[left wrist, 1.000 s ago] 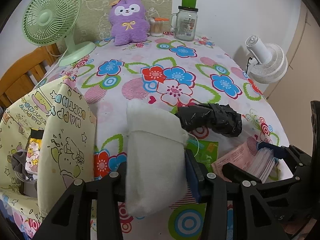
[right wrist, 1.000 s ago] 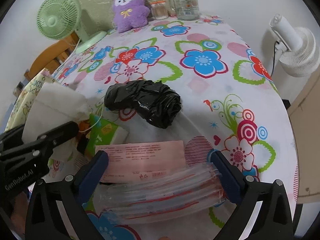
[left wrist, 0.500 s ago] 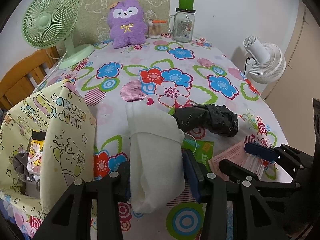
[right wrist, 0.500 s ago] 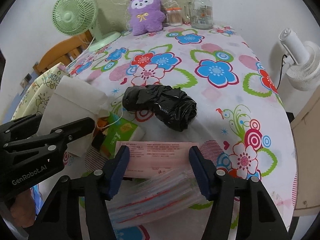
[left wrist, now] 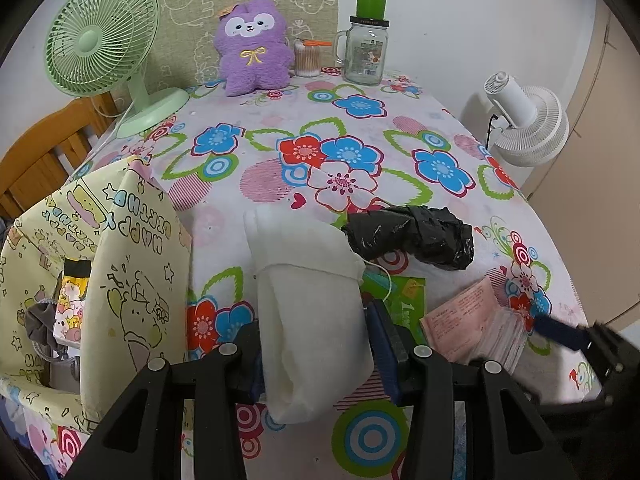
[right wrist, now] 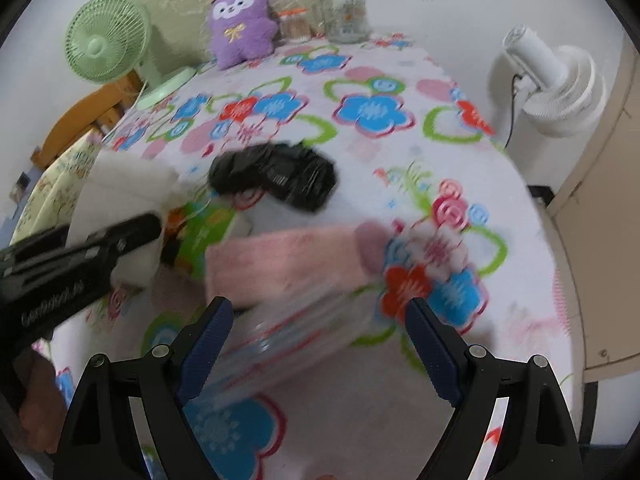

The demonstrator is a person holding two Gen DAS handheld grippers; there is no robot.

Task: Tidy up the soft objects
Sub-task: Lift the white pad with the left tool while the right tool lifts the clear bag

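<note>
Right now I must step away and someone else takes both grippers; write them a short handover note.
Left gripper: shut on the white cloth, held above the table.
Right gripper: jaws opening, astride the clear bag pack with the pink card, not pressing it; view blurred.
Black bag and green packet lie on the table between the two grippers.
Yellow bag stands open at the left, already holding some items.
Left to do: stow the cloth, then the pack, black bag and packet, probably in the yellow bag.
</note>
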